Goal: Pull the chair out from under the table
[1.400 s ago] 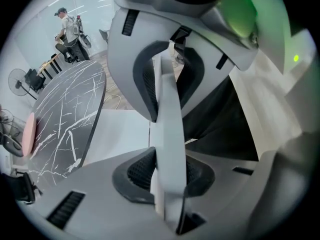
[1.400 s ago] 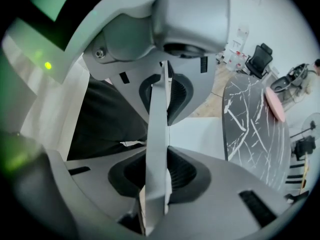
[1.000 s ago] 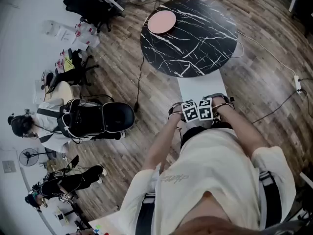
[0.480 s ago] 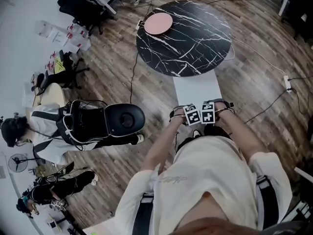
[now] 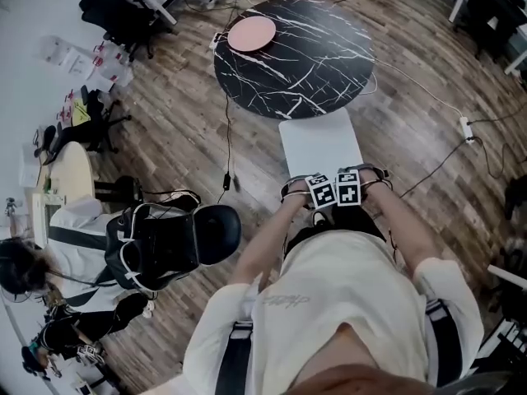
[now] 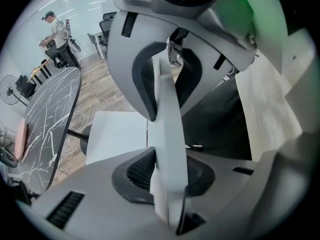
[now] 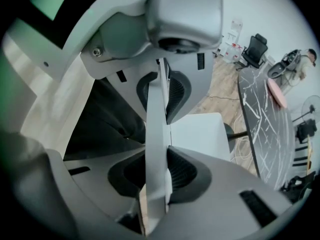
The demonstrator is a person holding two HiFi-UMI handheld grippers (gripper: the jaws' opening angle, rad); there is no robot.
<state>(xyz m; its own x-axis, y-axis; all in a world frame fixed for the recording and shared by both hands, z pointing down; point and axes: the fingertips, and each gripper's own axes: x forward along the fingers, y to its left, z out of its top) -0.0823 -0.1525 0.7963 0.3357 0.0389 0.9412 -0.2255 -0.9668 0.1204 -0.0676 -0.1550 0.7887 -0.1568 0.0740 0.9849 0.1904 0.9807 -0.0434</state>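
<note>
L gripper + R gripper both clamped on white chair backrest edge, mid-frame; uneven/jerky pull could slip pads off.

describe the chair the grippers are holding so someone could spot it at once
Find the round black marble table at the top of the head view; the chair stands at its near edge. It is white with a flat square seat, and the left gripper and right gripper are shut on its backrest, unlike the black office chairs at the left.
</note>
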